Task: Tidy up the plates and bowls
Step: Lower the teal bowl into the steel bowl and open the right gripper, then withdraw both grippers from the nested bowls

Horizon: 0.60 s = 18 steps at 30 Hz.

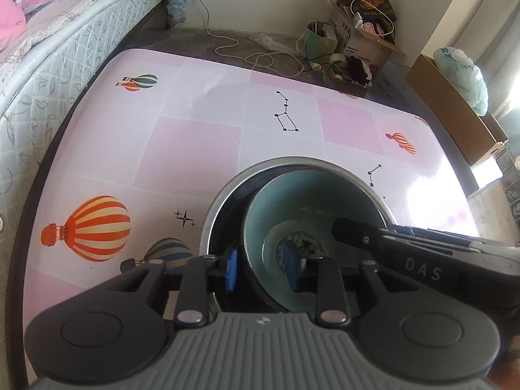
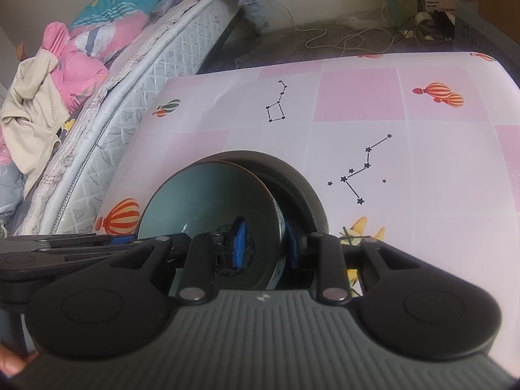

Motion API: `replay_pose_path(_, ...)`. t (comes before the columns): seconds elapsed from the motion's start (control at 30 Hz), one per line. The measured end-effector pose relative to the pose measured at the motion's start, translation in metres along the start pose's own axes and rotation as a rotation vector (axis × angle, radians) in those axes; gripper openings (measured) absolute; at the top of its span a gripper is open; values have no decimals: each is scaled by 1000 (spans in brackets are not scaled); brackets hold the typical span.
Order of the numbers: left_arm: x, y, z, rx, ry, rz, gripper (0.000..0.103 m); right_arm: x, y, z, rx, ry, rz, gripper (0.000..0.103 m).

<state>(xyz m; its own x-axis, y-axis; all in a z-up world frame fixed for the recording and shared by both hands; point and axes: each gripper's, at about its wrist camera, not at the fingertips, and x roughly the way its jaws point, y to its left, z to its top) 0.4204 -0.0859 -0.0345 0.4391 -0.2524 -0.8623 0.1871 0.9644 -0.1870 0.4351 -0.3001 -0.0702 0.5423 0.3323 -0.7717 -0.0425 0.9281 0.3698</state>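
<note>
Two claws straddle teal bowl [image 1: 302, 208] rim inside steel bowl [image 1: 214, 208]: left claw [image 1: 261, 268] slack, right claw [image 2: 265, 243] pinching; "DAS" on right claw.

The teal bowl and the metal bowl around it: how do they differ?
The teal bowl is smaller and sits inside the metal bowl, which is wider and rests on the table. The teal bowl is glazed blue-green with a dark pattern at its bottom; the metal bowl is plain shiny grey with a dark inside. The teal bowl leans toward one side; the metal bowl sits flat. Both are round, open and empty of food.
</note>
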Motion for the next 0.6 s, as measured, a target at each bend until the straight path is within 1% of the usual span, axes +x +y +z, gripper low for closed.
replay_pose_path(0.07,-2,-1,0,6,-13,2,32,0,1,0,0,-13,-2,28)
replay_pose_path(0.17,-9,-4,-1,21,-33,10,36,-3,1,1,20,-34,7,34)
replay_pose_path(0.23,-14,-4,-1,25,-49,7,38,-7,3,2,12,-57,-3,34)
replay_pose_path(0.3,-21,-5,-2,29,-66,13,45,-14,4,2,2,-83,-1,37)
replay_pose_path(0.37,-30,-6,-3,33,-84,25,57,-23,5,2,-1,-107,-5,40)
replay_pose_path(0.4,-34,-7,-4,41,-91,27,59,-28,4,2,0,-119,-2,41)
replay_pose_path(0.47,-40,-10,-6,57,-91,41,66,-39,3,1,6,-138,13,43)
replay_pose_path(0.6,-54,-13,-14,69,-87,64,74,-65,6,-7,-3,-173,41,51)
